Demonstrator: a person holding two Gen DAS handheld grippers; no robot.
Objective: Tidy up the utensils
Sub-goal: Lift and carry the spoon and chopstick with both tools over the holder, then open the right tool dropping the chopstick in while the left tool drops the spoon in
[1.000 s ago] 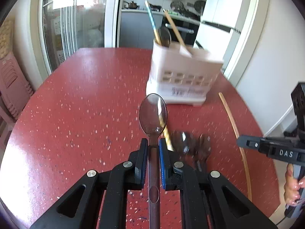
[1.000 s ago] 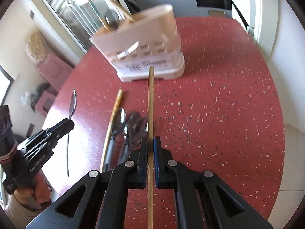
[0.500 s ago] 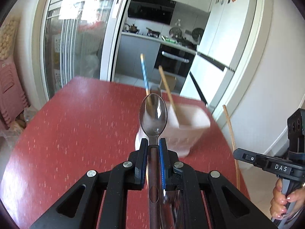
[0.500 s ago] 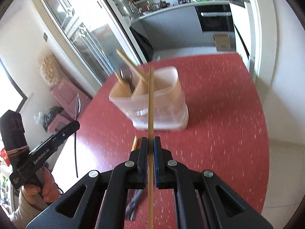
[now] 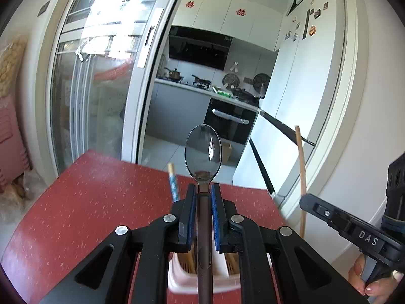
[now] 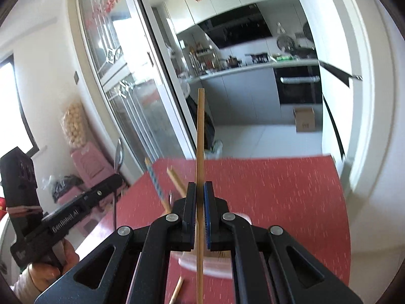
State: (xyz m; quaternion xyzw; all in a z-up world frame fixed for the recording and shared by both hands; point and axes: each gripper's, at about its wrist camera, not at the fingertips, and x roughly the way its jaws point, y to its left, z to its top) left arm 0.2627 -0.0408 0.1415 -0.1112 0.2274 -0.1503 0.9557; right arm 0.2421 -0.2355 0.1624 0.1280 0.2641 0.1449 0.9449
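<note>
Left gripper (image 5: 203, 190) up over the table (image 5: 88, 202), spoon (image 5: 203, 152) clamped between its pads, bowl end sticking out ahead, handle running back under the camera. Directly below the fingers, the utensil holder (image 5: 182, 281) standing on the table, with a patterned chopstick (image 5: 173, 182) poking up out of it, just left of the spoon. Off to the right, the right gripper (image 5: 303, 201), pinching a plain chopstick (image 5: 300, 167) that stands upright. In the right wrist view, that chopstick (image 6: 200, 152) nipped between the pads, the holder (image 6: 215, 266) beneath, another chopstick (image 6: 177, 290) lying on the table in front of it. Beyond the table's far edge, a kitchen doorway.
</note>
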